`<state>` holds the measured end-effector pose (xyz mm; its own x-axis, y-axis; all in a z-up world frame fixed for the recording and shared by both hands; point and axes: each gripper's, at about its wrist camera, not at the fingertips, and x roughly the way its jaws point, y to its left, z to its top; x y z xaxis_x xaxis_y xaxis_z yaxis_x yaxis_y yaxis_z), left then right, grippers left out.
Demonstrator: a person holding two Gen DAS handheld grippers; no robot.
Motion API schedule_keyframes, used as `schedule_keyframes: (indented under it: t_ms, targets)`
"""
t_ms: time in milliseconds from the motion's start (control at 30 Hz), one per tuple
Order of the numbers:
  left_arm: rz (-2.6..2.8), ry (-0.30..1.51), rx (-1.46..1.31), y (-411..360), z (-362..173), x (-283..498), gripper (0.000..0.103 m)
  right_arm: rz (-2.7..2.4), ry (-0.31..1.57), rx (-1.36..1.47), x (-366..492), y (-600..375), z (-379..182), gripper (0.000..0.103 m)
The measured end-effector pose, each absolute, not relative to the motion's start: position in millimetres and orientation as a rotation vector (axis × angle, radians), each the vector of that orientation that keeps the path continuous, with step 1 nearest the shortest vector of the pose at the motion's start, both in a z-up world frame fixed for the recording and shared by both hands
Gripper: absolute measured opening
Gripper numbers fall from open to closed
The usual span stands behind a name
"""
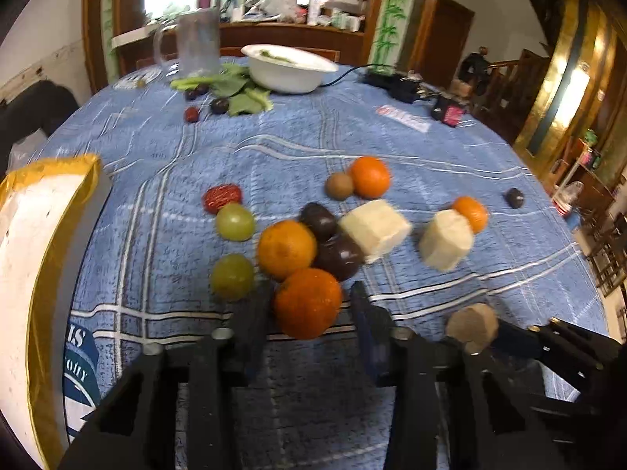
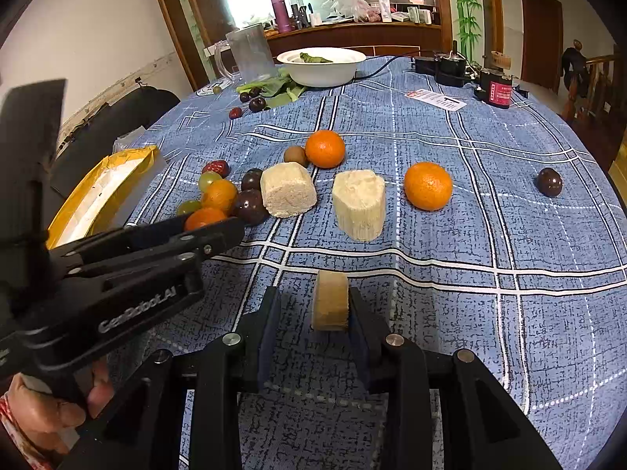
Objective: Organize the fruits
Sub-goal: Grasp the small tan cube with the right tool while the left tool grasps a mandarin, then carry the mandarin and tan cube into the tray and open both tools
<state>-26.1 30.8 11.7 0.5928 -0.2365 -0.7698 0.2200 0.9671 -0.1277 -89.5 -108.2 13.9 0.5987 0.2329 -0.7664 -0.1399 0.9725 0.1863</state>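
My left gripper [image 1: 311,301] has its fingers on either side of an orange mandarin [image 1: 307,302] at the near edge of a fruit cluster; contact is unclear. The cluster holds another mandarin [image 1: 286,250], two green grapes [image 1: 234,221], dark plums [image 1: 337,256], a red date [image 1: 221,197] and a pale sugarcane chunk [image 1: 375,229]. My right gripper [image 2: 313,307] is wide open; a tan sugarcane slice [image 2: 330,300] rests against its right finger. A second chunk [image 2: 358,204], more mandarins [image 2: 428,185] and a lone plum [image 2: 549,181] lie ahead.
A white bowl [image 2: 321,66], a clear mug [image 2: 250,53], greens and small fruits sit at the table's far side. A gold-rimmed white box [image 2: 106,192] lies at the left edge. Chargers and a cable [image 2: 443,64] sit far right.
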Motion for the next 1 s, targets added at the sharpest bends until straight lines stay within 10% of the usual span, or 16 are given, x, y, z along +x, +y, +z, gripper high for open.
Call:
schedule_keyframes:
  t_ms: [200, 1000]
  targets:
    - [-0.285, 0.883, -0.087, 40, 18, -31, 0.031, 0.219, 0.906, 0.129, -89, -109, 13, 0.017]
    - [0.073, 0.685, -0.211, 219, 91, -116, 0.031, 0.385, 0.800, 0.068, -108, -9, 96, 0.017]
